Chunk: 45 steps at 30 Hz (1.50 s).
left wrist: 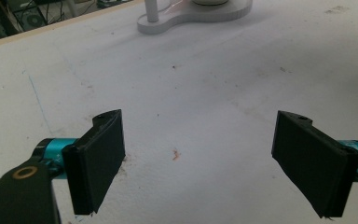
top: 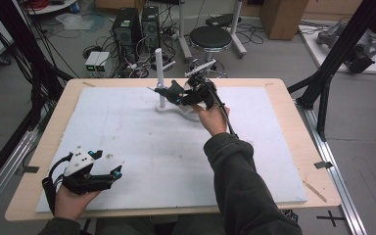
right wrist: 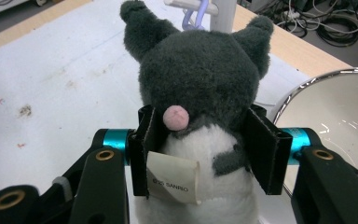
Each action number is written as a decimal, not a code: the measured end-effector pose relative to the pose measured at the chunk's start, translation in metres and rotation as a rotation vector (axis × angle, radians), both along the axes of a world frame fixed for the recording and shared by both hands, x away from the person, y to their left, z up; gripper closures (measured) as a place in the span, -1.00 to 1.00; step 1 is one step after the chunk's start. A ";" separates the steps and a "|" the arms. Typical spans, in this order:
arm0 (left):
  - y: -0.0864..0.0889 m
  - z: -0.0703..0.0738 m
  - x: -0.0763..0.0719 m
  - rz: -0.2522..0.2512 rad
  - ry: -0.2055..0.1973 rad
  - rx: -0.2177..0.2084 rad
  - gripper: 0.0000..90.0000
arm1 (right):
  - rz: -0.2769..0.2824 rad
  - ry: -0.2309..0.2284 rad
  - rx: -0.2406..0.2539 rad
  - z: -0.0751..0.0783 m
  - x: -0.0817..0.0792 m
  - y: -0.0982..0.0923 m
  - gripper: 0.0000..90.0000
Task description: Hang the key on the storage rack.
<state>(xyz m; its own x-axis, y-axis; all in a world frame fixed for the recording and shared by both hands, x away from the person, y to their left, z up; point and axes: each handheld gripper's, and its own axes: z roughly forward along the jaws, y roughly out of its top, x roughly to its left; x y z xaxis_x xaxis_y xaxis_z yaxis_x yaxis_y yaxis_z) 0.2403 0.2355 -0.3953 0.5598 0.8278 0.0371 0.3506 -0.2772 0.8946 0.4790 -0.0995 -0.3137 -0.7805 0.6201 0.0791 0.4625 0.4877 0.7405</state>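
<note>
A dark grey plush toy point(right wrist: 200, 70) with a white body, a pink tail and a paper tag is clamped between the black pads of my right gripper point(right wrist: 205, 149), seen from behind. In the high view that gripper point(top: 176, 93) holds the plush point(top: 171, 89) above the far middle of the white board, right beside a white post stand point(top: 159, 73). My left gripper point(top: 116, 172) rests at the near left of the board, its jaws wide apart. Its own view shows the gripper point(left wrist: 200, 158) with only stained board between the pads.
A shiny-rimmed white bowl point(right wrist: 335, 112) sits just right of the plush. The stand's flat white base point(left wrist: 191, 16) lies ahead of the left gripper. The wooden table edge point(top: 293, 127) frames the white board point(top: 166, 156). A stool point(top: 210, 36), computers and cables lie beyond.
</note>
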 end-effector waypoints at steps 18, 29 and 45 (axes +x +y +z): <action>0.001 0.001 -0.002 0.003 -0.003 0.003 -0.61 | -0.008 0.034 -0.036 -0.008 0.001 0.008 0.08; 0.002 0.001 -0.003 0.006 -0.005 0.002 -0.61 | -0.014 0.040 -0.043 -0.011 0.002 0.010 0.03; 0.001 0.001 -0.003 0.004 -0.009 0.004 -0.61 | -0.002 0.047 -0.017 -0.006 -0.002 0.005 -0.15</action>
<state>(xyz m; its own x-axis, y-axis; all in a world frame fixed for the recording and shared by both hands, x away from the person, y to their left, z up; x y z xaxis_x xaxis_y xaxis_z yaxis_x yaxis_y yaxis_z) 0.2371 0.2367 -0.3939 0.5565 0.8296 0.0455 0.3438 -0.2798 0.8964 0.4773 -0.0948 -0.3201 -0.7749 0.6233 0.1050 0.4977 0.4993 0.7092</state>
